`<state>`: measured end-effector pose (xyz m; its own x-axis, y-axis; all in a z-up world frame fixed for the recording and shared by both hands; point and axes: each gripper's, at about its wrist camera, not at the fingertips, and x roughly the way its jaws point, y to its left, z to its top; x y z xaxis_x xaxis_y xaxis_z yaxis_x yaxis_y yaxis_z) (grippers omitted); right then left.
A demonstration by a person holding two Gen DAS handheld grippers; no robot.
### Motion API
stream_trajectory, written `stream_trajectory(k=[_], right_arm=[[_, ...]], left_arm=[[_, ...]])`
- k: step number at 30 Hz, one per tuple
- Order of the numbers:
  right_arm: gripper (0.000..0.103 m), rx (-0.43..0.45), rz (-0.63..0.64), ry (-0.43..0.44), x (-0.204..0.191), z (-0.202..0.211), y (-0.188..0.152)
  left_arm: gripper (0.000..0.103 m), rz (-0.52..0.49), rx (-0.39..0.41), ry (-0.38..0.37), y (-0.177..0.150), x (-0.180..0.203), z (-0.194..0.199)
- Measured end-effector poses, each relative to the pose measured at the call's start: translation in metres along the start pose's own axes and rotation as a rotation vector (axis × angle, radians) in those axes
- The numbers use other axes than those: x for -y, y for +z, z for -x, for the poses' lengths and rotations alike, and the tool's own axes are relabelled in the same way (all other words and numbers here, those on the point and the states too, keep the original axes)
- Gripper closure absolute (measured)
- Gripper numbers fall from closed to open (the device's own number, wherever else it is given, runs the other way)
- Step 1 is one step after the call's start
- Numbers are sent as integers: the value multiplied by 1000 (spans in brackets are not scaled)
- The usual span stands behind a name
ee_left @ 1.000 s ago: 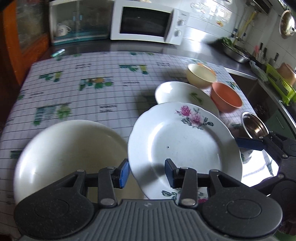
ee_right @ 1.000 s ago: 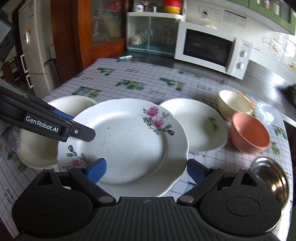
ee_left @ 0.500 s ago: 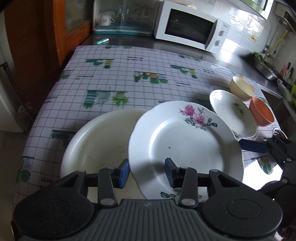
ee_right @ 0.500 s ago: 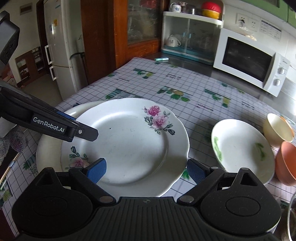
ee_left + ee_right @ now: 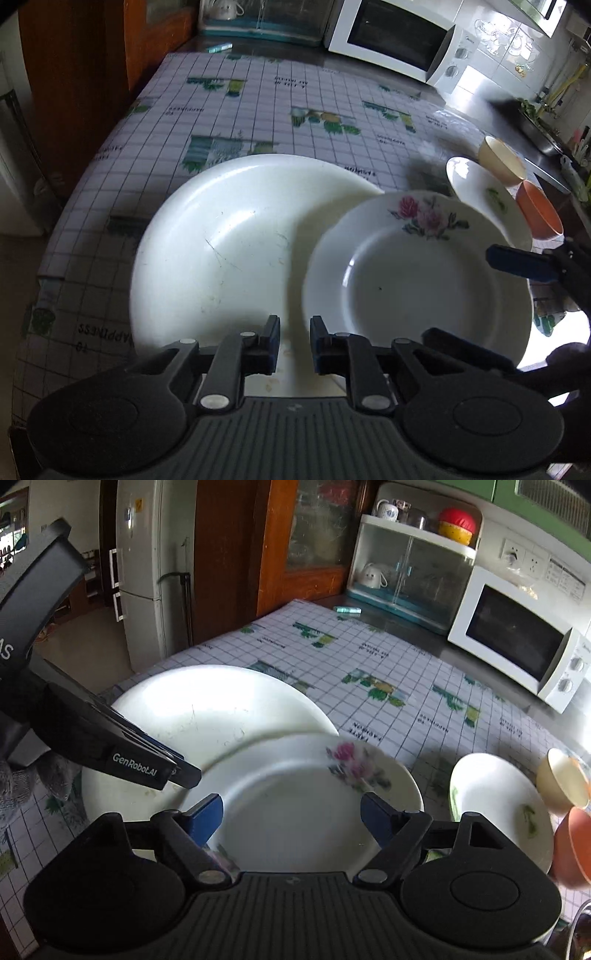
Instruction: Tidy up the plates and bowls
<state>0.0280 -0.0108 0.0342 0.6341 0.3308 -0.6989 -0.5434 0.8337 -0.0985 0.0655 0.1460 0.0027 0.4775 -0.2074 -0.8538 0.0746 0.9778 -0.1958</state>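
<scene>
A rose-patterned white plate (image 5: 417,280) (image 5: 295,805) is held above the table, overlapping the right side of a large plain white plate (image 5: 229,243) (image 5: 207,705) that lies on the checked tablecloth. My left gripper (image 5: 294,343) has its jaws narrowly apart at the rose plate's left rim, with nothing between the pads. My right gripper (image 5: 291,816) is open wide, its blue pads on either side of the rose plate's near part. A smaller white plate with a green motif (image 5: 480,188) (image 5: 498,805), a cream bowl (image 5: 500,160) and an orange bowl (image 5: 539,210) sit to the right.
A white microwave (image 5: 391,37) (image 5: 517,642) and a glass cabinet (image 5: 410,568) stand at the back of the counter. The table's left edge (image 5: 92,155) drops to the floor beside a fridge (image 5: 140,565). A sink area (image 5: 546,129) lies at the far right.
Both grippers and the rose plate have moved left, so the rose plate now overlaps the large plain plate more. The left jaws have narrowed a little. The small plate and bowls lie farther right.
</scene>
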Motion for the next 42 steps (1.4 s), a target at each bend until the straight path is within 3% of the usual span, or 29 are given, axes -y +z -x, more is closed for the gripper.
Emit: stream_trajectory(k=[2,4,6,10,15,19,28,35,42], right_arm=[[0,11,16,8,-2,2,-3],[0,15,32,-1,-5,4,-2],[0,9,25,14,-6,3,-2],[0,5,23,20,-5,1,-3],[0,-15,1,35,-2,-5,-5],[0,-31,-8,61,-3,-12,-7],[0,-57,-4,99,-14,-25,-6],[0,-44,-39,130,-7,-23,-2],[0,-25,-98,24,38,-6,-7]], left_arm=[[87,14,-9,-3,-3,-5,-3],[78,19,-4,15,-3,-8,-3],[78,21,-2,20,-2,-11,-1],[67,29,7,50,1,-18,2],[63,37,16,57,4,-25,4],[50,20,32,80,8,-24,8],[33,-35,83,106,22,-15,21],[26,-85,109,97,37,3,22],[26,-151,122,29,58,44,10]])
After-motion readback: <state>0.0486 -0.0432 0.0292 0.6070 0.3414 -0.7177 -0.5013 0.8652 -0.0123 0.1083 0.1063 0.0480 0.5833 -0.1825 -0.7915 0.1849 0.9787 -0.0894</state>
